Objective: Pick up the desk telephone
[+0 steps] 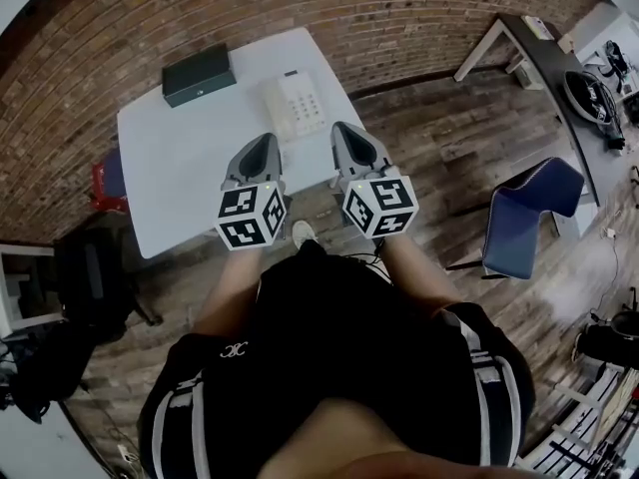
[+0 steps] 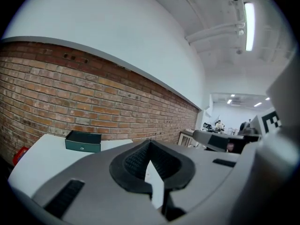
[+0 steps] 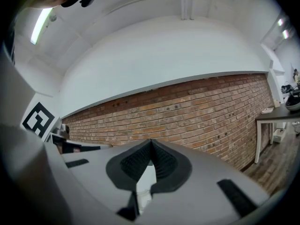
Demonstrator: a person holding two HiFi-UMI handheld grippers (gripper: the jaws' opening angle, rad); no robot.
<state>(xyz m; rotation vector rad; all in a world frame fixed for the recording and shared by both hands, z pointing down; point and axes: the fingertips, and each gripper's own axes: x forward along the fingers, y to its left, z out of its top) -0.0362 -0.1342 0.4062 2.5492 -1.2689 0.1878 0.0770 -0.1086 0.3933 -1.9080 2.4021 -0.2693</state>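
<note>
Left gripper (image 1: 262, 140) and right gripper (image 1: 341, 128) are both hanging clenched in front of the person, jaws pressed together and gripping nothing, side by side over the near edge of the white counter (image 1: 170, 168). Just past their tips, the desk telephone (image 1: 295, 105) is lying flat on the counter, in the gap between the two. Its long axis is running away from the person, roughly in line with the way the grippers are pointing. Each tip is sitting near one of its near corners, so neither hand is looking clearly closer. I'd judge that the jaws are going to have to part before either can take it.

Farther back on the counter, off to the left, a green box (image 1: 200, 74) is resting near the brick wall (image 1: 399, 18).

Only the head view is showing the telephone. The left gripper view is catching the green box and the wall. The right gripper view is aiming level at brick and showing no counter top beyond its own jaws. A blue chair (image 1: 529, 213) is standing well off to the right.
</note>
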